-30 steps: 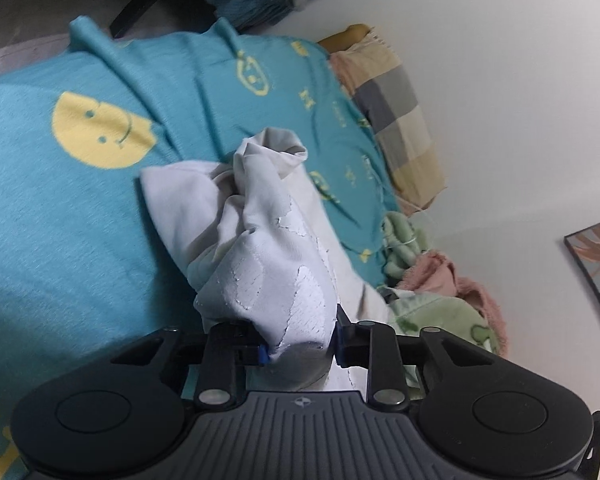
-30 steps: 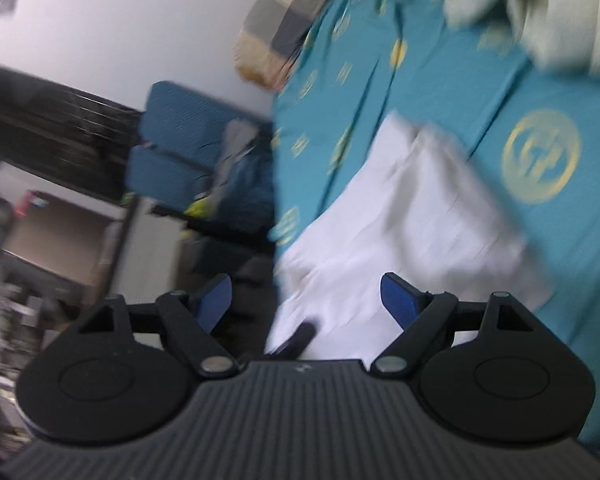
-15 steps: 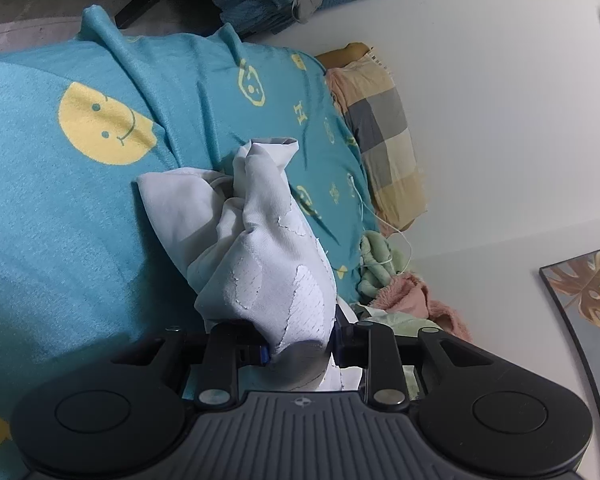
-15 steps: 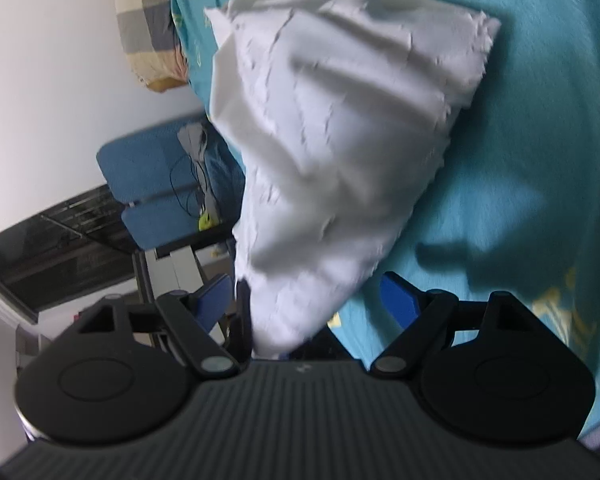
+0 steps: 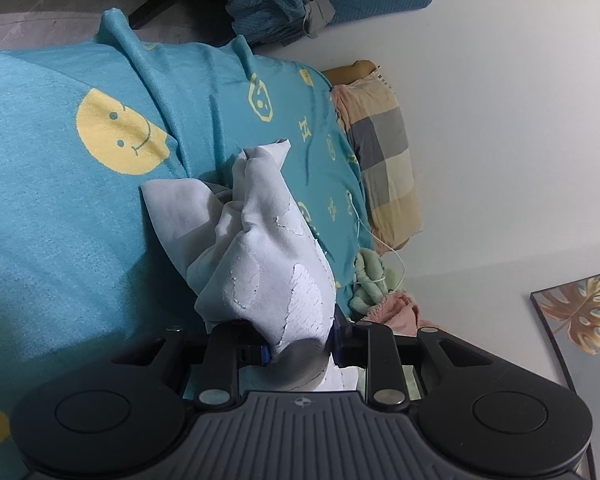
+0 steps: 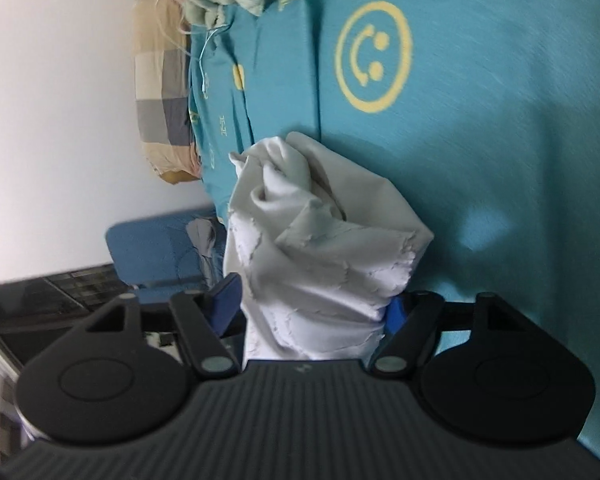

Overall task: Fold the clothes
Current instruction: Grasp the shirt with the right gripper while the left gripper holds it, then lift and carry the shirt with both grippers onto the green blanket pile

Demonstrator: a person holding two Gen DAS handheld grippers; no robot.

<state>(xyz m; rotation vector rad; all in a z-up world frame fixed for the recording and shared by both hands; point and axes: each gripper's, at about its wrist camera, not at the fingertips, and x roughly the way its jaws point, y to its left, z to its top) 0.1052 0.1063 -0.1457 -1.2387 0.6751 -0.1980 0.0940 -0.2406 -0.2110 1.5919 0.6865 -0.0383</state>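
bedsheet (image 5: pixel 60 240) in teal, printed with yellow smiley faces, fills the left of the left wrist view, and the white garment (image 5: pixel 260 264) lies bunched on it near the middle. one end of that garment runs down into the left gripper (image 5: pixel 300 350), whose blue pads are pressed in on a thick wad of the cloth from both sides, so it is pinching the white garment. further right along the sheet's edge sits a checked pillow (image 5: pixel 384 148) against the white wall (image 5: pixel 500 160), with a heap of pale green and pink clothes (image 5: pixel 380 292) just below it, close to the gripper's right finger. a framed picture of golden leaves (image 5: pixel 580 320) leans at the far right.

in the right wrist view the wall is at the left, with the checked pillow (image 6: pixel 160 92) beside it and a blue chair (image 6: pixel 160 248) lower down. the white garment (image 6: pixel 320 248) stands crumpled at the centre, rising from between the fingers of the right gripper (image 6: pixel 312 308). its jaws have just been closing, with the cloth between them; the right blue pad touches the fabric, while the left pad shows a narrow gap beside the cloth, so a firm pinch cannot be told. the teal bedsheet (image 6: pixel 500 160) with a ring-shaped smiley spreads across the right.
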